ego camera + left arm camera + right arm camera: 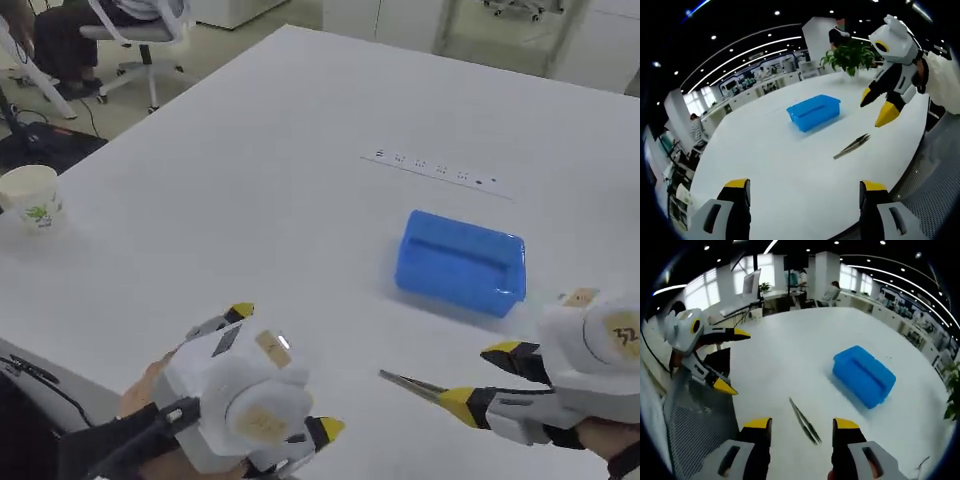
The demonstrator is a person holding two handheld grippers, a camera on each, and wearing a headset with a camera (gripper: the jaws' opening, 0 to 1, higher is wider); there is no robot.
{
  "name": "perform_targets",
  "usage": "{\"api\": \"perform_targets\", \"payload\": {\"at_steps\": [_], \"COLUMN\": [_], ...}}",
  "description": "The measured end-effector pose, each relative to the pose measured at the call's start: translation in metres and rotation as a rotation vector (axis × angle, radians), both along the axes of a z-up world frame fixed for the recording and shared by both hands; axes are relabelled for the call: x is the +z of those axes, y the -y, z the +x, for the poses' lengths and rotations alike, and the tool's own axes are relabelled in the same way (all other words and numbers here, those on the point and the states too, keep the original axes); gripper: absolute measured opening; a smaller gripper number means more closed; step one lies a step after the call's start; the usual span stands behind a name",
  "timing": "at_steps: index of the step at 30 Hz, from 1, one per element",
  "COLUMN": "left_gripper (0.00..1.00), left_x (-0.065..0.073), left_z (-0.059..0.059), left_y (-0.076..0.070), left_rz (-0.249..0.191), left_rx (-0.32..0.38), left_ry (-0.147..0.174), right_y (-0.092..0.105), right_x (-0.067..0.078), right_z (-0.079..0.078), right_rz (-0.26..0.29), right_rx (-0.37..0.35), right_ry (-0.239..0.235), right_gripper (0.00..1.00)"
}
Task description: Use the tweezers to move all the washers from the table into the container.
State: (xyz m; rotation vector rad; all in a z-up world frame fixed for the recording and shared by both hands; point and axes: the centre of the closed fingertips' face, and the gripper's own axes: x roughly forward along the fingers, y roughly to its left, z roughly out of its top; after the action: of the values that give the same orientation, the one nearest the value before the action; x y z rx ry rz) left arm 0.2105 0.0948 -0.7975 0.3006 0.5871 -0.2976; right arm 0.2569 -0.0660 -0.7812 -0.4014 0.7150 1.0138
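Lying near the table [250, 200] edge, tweezers [410, 383] sit between left gripper [285, 370] and right gripper [478, 375], jaws released.

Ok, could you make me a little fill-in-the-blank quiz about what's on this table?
1. The container is coloured ____.
2. The tweezers lie loose on the ____, gripped by nothing.
3. The right gripper has its jaws ____.
Missing words: blue; table; open.
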Motion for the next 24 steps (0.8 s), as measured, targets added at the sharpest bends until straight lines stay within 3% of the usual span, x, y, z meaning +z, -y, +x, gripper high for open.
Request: {"api": "perform_targets", "payload": {"at_steps": [3, 4, 7, 9, 11, 14, 20, 24], "left_gripper": [0.93, 0.93, 0.95, 0.96, 0.98, 0.99, 0.99, 0.99], "left_x": [0.004, 0.005, 0.015, 0.024, 0.033, 0.041, 0.06, 0.062], "left_z": [0.0, -0.002, -0.002, -0.002, -0.002, -0.002, -0.002, -0.002], "left_y": [-0.003, -0.002, -0.002, -0.002, -0.001, -0.003, -0.009, -0.009], "left_rz": [-0.028, -0.029, -0.008, -0.015, -0.063, -0.116, -0.193, -0.197], "left_rx": [0.005, -0.007, -0.016, -0.008, 0.015, 0.047, 0.106, 0.117], "left_ry": [-0.002, -0.016, 0.01, 0.017, 0.033, 0.035, 0.066, 0.071], "right_y": [0.012, 0.021, 0.04, 0.056, 0.072, 0.089, 0.113, 0.123], "right_x": [0.013, 0.021, 0.026, 0.026, 0.029, 0.031, 0.034, 0.033], "right_z": [-0.003, -0.007, -0.013, -0.015, -0.014, -0.018, -0.023, -0.027], "right_rz": [0.054, 0.095, 0.145, 0.157, 0.177, 0.203, 0.22, 0.221], "right_rx": [-0.075, -0.121, -0.201, -0.258, -0.325, -0.394, -0.491, -0.52], "right_ry": [0.013, 0.017, 0.02, 0.023, 0.052, 0.051, 0.094, 0.103], "right_gripper": [0.56, 0.56, 0.59, 0.64, 0.7, 0.78, 0.94, 0.97]}}
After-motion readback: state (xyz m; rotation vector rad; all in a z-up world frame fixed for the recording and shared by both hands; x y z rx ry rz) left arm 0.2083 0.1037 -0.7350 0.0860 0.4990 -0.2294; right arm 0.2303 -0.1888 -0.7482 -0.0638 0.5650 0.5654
